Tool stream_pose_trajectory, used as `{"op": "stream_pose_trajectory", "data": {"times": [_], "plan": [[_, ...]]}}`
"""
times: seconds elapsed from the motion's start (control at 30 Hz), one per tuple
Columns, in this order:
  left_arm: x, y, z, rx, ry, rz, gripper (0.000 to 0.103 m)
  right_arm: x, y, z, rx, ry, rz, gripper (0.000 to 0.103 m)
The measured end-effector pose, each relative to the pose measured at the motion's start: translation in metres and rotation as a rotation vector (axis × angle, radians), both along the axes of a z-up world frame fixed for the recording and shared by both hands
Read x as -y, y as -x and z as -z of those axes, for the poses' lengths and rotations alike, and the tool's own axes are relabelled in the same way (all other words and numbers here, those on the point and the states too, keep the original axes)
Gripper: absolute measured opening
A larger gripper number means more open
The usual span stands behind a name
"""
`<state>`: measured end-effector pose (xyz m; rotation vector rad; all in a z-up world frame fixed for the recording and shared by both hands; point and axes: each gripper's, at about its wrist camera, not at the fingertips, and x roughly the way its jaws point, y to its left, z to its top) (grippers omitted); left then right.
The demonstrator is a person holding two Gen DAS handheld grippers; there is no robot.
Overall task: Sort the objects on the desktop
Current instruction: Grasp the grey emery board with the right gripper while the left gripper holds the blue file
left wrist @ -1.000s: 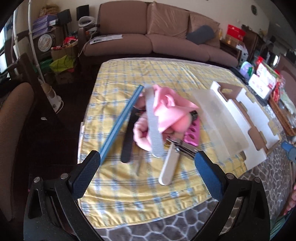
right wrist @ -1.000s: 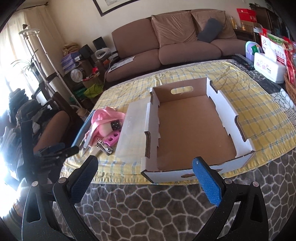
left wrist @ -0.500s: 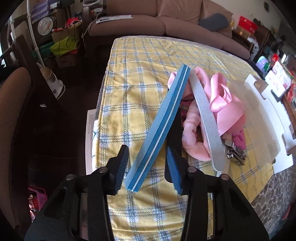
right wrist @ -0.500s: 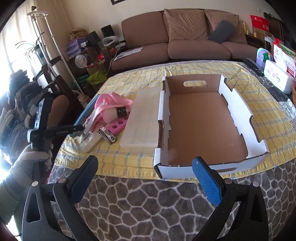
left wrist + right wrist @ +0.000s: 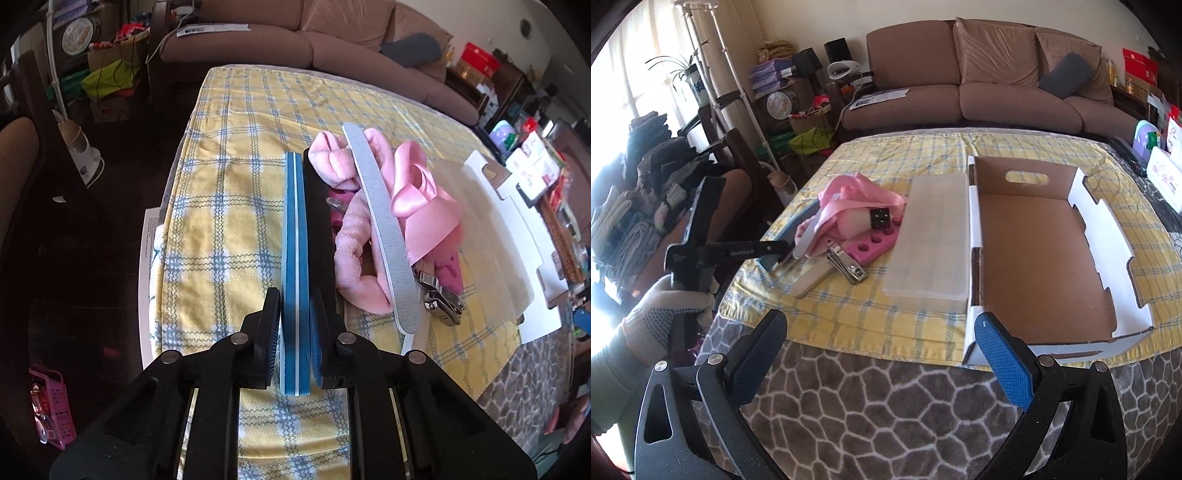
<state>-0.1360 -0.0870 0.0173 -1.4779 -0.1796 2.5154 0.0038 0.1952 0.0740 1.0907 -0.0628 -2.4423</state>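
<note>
Left wrist view: the left gripper (image 5: 293,332) is closing its jaws on the near end of a blue nail buffer (image 5: 294,236), pads pressing both sides, on a yellow checked cloth (image 5: 229,206). Just beside it lie a black file (image 5: 317,206), a pink headband (image 5: 354,236), a grey nail file (image 5: 384,229) and nail clippers (image 5: 441,295). The right gripper (image 5: 879,354) hovers wide open and empty before a cardboard box (image 5: 1034,254).

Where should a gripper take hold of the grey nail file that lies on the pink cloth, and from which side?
Grip the grey nail file at its near end, which sticks out past the pink cloth over the tablecloth. Come from the table's near edge, along its length, pads on the flat faces. It is thin, and the nail clipper crowds its right side.
</note>
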Motion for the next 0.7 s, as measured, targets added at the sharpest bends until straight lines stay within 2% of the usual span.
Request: {"op": "stream_pose_trajectory", "data": {"times": [0.2,0.33,0.47,0.5,0.7], "plan": [[0.011,-0.001,-0.004,0.006,-0.072,-0.042,0.011,0.038,0.022,-0.01,0.032,0.06,-0.024,0.102],[0.035,-0.011,-0.016,0.003,-0.2,-0.087,0.011,0.083,0.044,-0.019,0.062,0.046,-0.047,0.095],[0.059,-0.019,-0.029,-0.02,-0.311,-0.128,0.011,0.129,0.078,-0.002,0.13,-0.007,-0.032,0.075],[0.065,-0.02,-0.031,-0.022,-0.33,-0.139,0.011,0.139,0.088,0.006,0.154,-0.014,-0.025,0.073],[0.084,-0.017,-0.033,-0.024,-0.395,-0.176,0.011,0.176,0.122,0.054,0.219,-0.153,0.051,0.049]]}}
